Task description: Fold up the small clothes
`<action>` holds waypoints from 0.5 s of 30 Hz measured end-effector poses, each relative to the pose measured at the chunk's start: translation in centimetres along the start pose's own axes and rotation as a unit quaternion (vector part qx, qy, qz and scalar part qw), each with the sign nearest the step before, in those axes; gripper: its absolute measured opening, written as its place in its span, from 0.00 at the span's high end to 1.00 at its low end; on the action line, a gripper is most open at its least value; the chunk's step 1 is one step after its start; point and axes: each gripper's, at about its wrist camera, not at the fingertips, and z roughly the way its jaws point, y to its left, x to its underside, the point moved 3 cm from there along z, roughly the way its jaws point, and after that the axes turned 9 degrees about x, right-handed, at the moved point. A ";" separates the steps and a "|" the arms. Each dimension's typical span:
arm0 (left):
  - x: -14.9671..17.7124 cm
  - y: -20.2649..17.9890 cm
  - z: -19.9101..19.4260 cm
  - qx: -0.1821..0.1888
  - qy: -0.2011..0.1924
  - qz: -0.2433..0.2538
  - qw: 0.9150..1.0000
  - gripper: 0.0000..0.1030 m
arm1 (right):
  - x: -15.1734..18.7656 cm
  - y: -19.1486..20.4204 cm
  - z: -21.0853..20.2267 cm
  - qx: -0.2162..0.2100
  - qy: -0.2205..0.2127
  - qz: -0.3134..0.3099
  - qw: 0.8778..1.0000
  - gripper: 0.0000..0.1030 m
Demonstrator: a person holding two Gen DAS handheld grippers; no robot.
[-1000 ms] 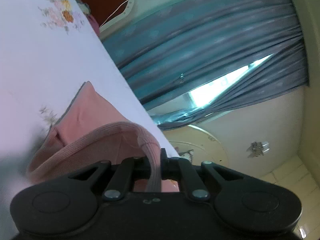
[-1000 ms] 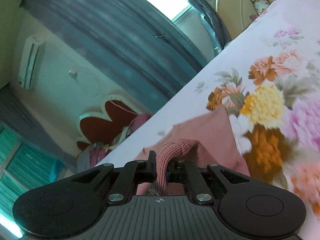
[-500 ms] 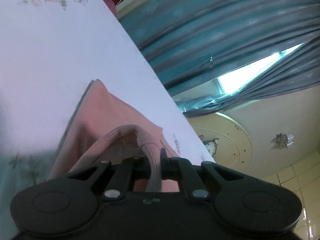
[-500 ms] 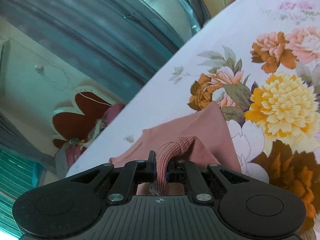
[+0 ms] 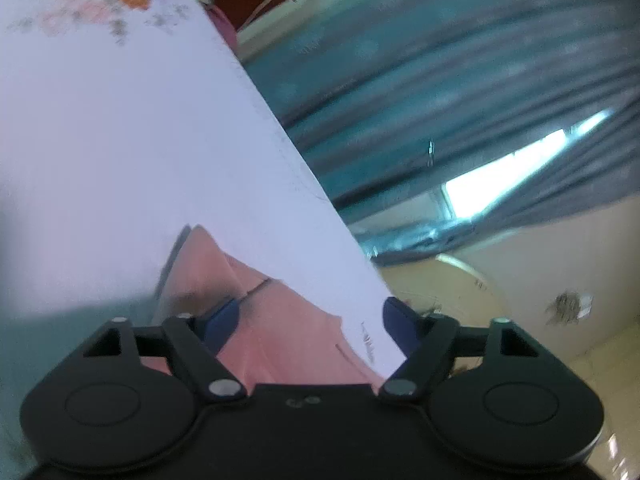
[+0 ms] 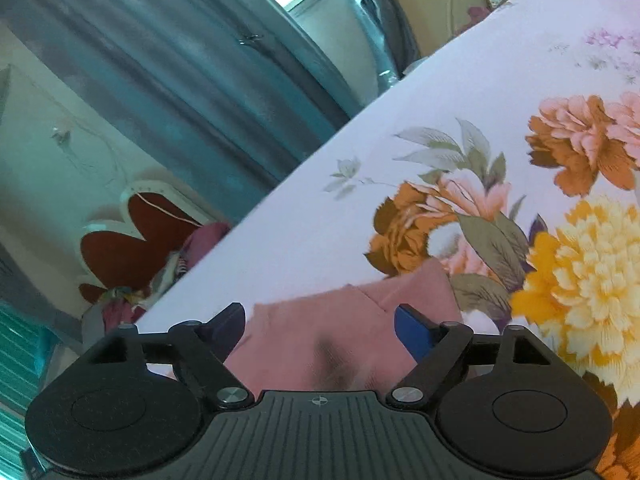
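Note:
A pink garment (image 5: 208, 264) lies folded flat on the bed sheet (image 5: 120, 140), close to the bed's far edge. My left gripper (image 5: 311, 304) hovers just over it with its jaws opening; the blue pads (image 5: 222, 318) stand apart on either side of the cloth and do not press it. In the right wrist view the same pink garment (image 6: 416, 284) lies on the flowered sheet (image 6: 460, 100). My right gripper (image 6: 320, 312) is over it, jaws opening too, with the cloth beneath the gap and free of the pads (image 6: 412, 330).
The bed edge (image 5: 304, 184) runs diagonally just beyond the garment. Past it hang blue-grey curtains (image 5: 440, 80) with a bright window (image 5: 508, 176). A red headboard (image 6: 132, 248) with bundled clothes (image 6: 200, 240) stands at the bed's end. Large printed flowers (image 6: 580, 272) cover the sheet.
Both grippers were shut on the garment's ribbed hem and carried it forward and down. Now both have let go, their jaws are wide, and the cloth lies flat.

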 end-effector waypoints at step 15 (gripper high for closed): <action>2.5 -3.6 5.0 -0.173 0.155 0.296 0.927 0.92 | 3.0 2.4 4.3 0.140 0.026 -0.287 0.947 0.92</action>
